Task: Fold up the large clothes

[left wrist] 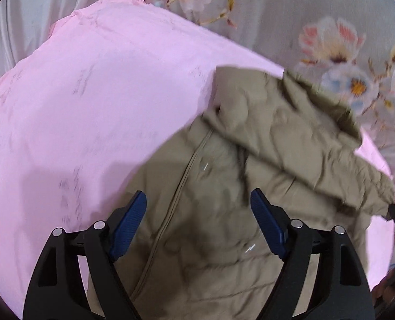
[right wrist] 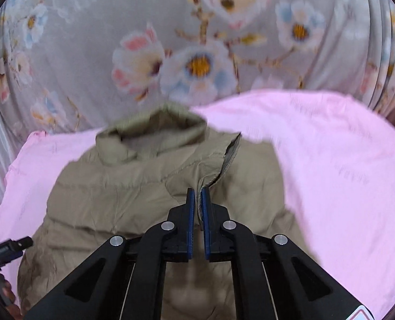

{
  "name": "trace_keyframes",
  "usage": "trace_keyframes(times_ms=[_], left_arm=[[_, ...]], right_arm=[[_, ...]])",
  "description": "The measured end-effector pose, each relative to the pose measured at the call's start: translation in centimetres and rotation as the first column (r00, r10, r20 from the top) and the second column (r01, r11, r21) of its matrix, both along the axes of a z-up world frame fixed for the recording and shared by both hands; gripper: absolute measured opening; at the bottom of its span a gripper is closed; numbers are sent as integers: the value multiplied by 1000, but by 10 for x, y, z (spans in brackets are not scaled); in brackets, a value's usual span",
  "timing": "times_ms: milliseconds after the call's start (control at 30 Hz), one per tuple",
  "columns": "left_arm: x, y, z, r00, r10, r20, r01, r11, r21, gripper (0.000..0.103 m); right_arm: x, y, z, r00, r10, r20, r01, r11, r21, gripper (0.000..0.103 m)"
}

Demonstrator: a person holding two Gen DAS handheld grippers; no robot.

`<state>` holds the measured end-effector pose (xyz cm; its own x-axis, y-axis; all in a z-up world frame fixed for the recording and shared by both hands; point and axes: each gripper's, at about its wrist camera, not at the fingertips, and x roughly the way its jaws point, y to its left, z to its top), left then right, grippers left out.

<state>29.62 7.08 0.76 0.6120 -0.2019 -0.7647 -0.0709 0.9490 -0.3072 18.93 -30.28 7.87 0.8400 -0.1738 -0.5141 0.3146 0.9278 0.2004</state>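
Right claw [right wrist: 198, 194], black arms w/ ribbed blue pads, is pinched tight on a thin raw-looking edge of the khaki jacket [right wrist: 133, 186], lifting that flap off the jacket's front; left claw [left wrist: 198, 200] hangs wide apart over the jacket's zip line w/ nothing between its pads. Jacket is puffy, quilted, matte fabric, wrinkled, hood bunched at its far end, lying spread on a smooth pink sheet [right wrist: 344, 160]. Pink sheet shows bare on both sides of the jacket & past the hood, up to a grey floral cloth [right wrist: 197, 53] behind.
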Motion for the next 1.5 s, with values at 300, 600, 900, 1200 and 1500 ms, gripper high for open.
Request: trace_keyframes(times_ms=[300, 600, 900, 1200, 1500], left_arm=[[81, -34, 10, 999, 29, -21, -28, 998, 47, 78], [95, -47, -49, 999, 38, -30, -33, 989, 142, 83], [78, -57, -52, 998, 42, 46, -51, 976, 211, 84], [52, -60, -50, 997, 30, 65, -46, 965, 259, 84], [1, -41, -49, 998, 20, 64, -36, 962, 270, 84]], right_arm=[[30, -39, -17, 994, -44, -101, 44, 999, -2, 0], [26, -47, -45, 995, -34, -91, 47, 989, 138, 9], [63, -20, -75, 978, 4, -207, 4, 999, 35, 11], [47, -19, -97, 968, -12, -249, 25, 999, 46, 5], [-12, -12, -106, 973, 6, -229, 19, 994, 104, 5]])
